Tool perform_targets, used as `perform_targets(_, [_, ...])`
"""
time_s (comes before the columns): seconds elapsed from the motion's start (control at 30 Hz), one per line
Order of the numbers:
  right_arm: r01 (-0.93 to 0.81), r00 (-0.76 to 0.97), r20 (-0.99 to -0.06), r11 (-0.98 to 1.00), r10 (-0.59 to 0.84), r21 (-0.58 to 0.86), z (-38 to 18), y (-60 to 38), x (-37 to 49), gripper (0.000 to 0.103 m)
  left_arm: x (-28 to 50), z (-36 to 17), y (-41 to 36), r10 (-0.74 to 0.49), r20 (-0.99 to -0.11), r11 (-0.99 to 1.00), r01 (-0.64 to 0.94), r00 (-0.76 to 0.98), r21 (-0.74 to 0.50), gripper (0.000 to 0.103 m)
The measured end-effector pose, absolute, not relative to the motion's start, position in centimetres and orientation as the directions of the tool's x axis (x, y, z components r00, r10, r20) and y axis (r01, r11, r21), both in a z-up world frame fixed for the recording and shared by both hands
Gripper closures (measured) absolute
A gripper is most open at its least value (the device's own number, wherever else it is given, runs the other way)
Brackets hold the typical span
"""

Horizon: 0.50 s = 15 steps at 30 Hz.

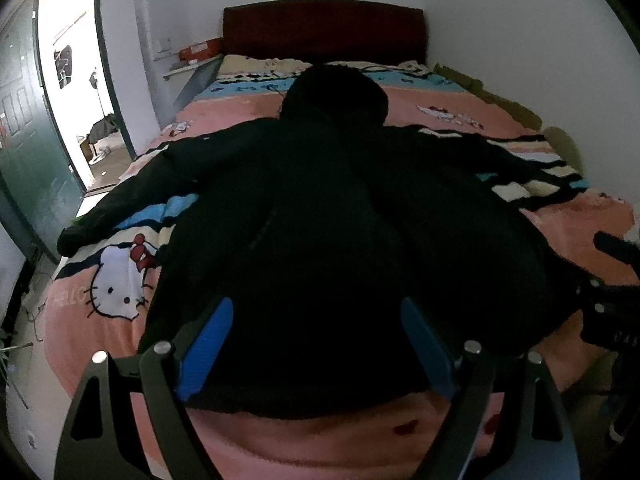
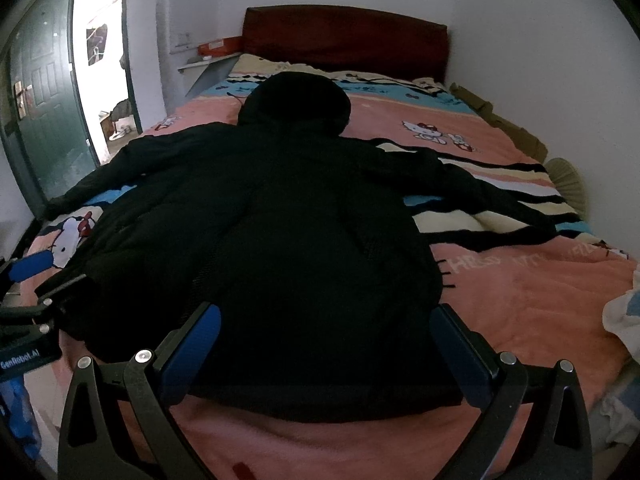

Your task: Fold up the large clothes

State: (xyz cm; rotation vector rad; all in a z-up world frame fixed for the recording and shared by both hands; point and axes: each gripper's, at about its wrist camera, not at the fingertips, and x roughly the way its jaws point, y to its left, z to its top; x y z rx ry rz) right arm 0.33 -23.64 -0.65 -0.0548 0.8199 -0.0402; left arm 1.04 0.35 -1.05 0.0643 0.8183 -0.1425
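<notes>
Lying spread flat on the bed [image 1: 580, 220], sleeves out, hood toward the headboard: black hooded coat [image 1: 320, 220], ready for folding. You held the left gripper [image 1: 316, 344] over its hem, fingers parted, grasping nothing; right gripper [image 2: 324, 348] likewise, released above the hem.

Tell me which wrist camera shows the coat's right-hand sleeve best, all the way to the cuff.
The right wrist view: the sleeve runs unbroken across the striped blanket to its end. In the left wrist view that sleeve is foreshortened and blends into the blanket's black stripes, so its cuff is hard to pick out.
</notes>
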Motion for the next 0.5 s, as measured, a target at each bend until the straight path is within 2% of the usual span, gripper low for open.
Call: perform_targets(0.5, [0.027, 0.685, -0.725, 0.997, -0.075, -0.078, -0.2, -24.4, 0.8, 0.001, 2.4, -0.8, 0.3, -0.136, -0.751, 0.985, 0.167, 0.646, -0.035, 0.017])
